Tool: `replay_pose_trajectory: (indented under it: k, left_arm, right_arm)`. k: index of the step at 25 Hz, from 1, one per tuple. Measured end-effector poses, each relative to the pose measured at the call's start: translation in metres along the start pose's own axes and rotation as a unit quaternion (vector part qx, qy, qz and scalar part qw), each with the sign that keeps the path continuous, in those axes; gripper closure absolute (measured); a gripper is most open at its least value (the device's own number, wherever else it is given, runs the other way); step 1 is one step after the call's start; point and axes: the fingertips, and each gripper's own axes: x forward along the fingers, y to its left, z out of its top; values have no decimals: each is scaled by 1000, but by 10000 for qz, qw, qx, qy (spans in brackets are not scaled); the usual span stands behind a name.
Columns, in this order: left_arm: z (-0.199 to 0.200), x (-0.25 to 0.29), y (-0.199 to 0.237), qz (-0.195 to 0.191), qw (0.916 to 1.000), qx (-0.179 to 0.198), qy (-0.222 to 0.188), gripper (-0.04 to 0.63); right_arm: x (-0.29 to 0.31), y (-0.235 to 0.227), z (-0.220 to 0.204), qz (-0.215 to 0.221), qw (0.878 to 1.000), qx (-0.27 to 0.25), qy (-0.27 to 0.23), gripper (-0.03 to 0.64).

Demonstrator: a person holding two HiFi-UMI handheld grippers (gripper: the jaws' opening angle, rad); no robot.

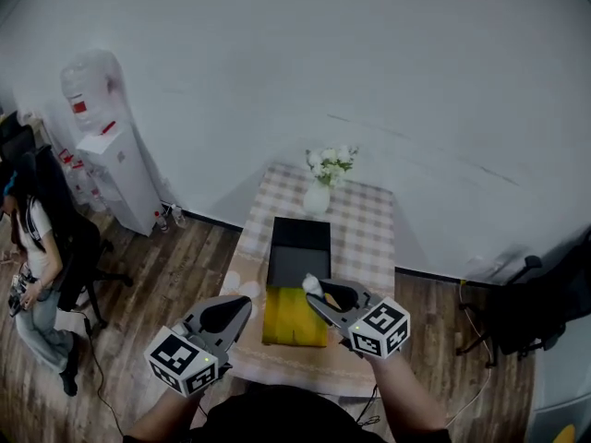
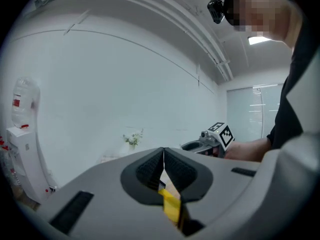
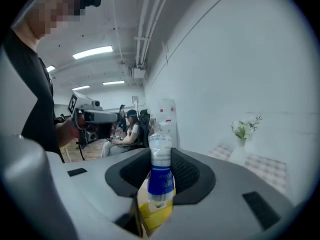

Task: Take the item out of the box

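Over the table (image 1: 369,238), the right gripper (image 1: 319,295) clamps the bottle (image 1: 312,286), held seemingly clear above the box (image 1: 297,247). The left gripper (image 1: 246,302) is closed, empty. Only setting down seems left.

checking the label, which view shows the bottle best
The right gripper view: the bottle sits between the right gripper's jaws, blue label visible. The head view shows only a pale bit; the left gripper view, no clear bottle.
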Motion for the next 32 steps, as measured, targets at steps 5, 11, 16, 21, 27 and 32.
replay_pose_trajectory:
  k: [5,11,16,21,27,32]
  left_arm:
    - [17,11,-8,-208,9995,251,1,580]
    - [25,13,-11,-205,9993,313,-32,580]
    - [21,15,-16,-248,9988,414,-21,580]
    - [25,16,-13,-229,9992,326,-89,581]
    - [29,17,-10,-158,9992,329,-185,580]
    - [26,18,-12,-136,9993,279,-189,580]
  right_arm:
    - [-38,9,45,-73,9953,211,-947,480]
    - [-84,31,87,-96,9801,58,-1981,482]
    - [-121,39,105,-161,9664,-50,-2566,482]
    - [-154,24,109,-470,9608,-162,-2727,482]
    - [-156,27,99,-426,9582,-62,-2830,482]
    - [-150,27,91,-377,9588,14,-2815,483]
